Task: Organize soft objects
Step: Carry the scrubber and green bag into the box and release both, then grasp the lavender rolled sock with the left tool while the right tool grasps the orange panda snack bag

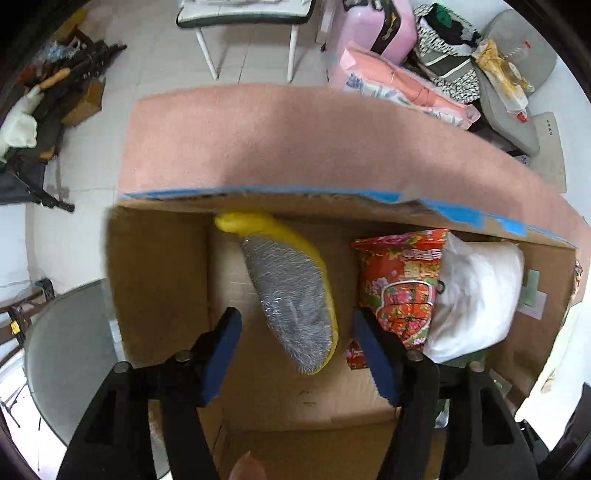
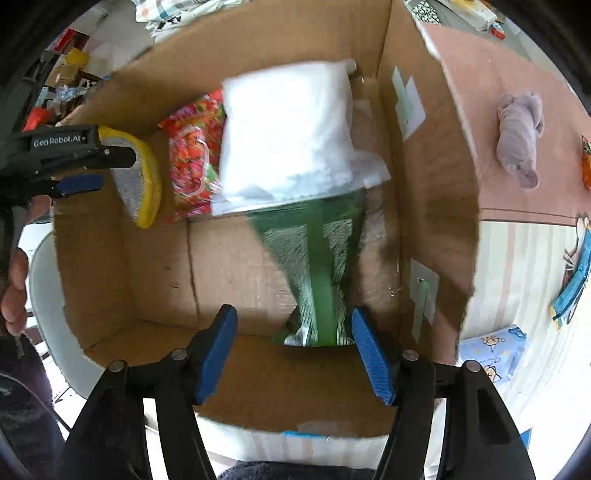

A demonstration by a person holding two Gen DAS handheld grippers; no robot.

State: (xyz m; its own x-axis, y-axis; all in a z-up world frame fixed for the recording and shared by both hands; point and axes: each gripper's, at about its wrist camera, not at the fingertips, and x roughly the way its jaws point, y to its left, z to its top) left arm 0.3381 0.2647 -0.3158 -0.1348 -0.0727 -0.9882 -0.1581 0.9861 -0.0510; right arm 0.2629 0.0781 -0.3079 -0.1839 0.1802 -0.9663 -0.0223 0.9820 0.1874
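An open cardboard box (image 1: 159, 280) fills both views. In the left wrist view a yellow-rimmed scrubbing pad (image 1: 291, 295) with a silver mesh face leans against the box's far wall. My left gripper (image 1: 295, 321) hangs open above its lower end, pads clear of it. To its right lie a red floral pouch (image 1: 402, 288) and a white stuffed bag (image 1: 476, 295). In the right wrist view a green-and-white striped cloth (image 2: 321, 266) lies on the box floor (image 2: 229, 266). My right gripper (image 2: 293, 317) is open over it. The left gripper (image 2: 116, 170) shows at the left.
A pink mat (image 1: 295, 140) lies beyond the box, with a purple plush toy (image 2: 519, 136) on it. A blue patterned bundle (image 2: 491, 354) lies on the striped surface to the right. A round glass table (image 1: 62, 350) stands left of the box. A pink suitcase (image 1: 376, 26) and bags crowd the back.
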